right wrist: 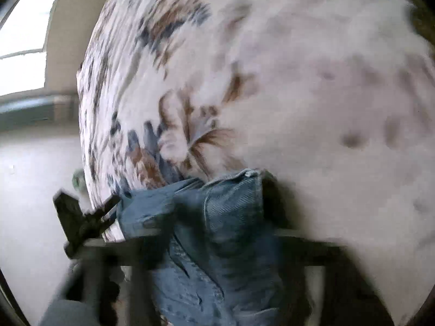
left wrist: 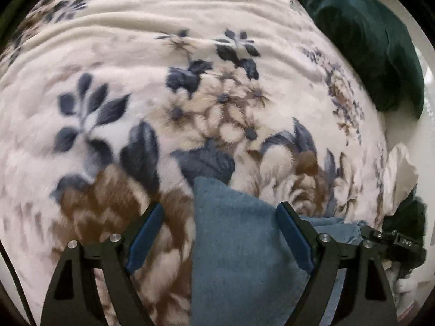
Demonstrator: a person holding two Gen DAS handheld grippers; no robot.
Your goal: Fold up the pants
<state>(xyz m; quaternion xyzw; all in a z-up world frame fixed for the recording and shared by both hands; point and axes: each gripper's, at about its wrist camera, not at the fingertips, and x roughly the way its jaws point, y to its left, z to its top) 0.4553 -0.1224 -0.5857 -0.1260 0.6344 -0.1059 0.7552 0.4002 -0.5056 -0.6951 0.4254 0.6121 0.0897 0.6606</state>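
Blue denim pants [left wrist: 239, 244] lie on a floral fleece blanket [left wrist: 163, 54] that covers a bed. My left gripper [left wrist: 220, 220] points down over one pale, flat end of the denim, and its blue pads [left wrist: 146, 239] stand wide open, one on each side of the cloth. In the blurred right wrist view a bunched fold of the pants [right wrist: 233, 206] fills the gap between the dark fingers of my right gripper [right wrist: 223, 209], which looks shut on it. More denim [right wrist: 190, 285] trails down under that gripper. A black gripper part [right wrist: 81, 222] shows at the left.
A dark green cushion [left wrist: 367, 40] lies at the bed's far right. Crumpled white cloth [left wrist: 399, 174] sits at the blanket's right edge. The bed edge drops to a pale floor [right wrist: 32, 190], with a bright window [right wrist: 21, 40] beyond.
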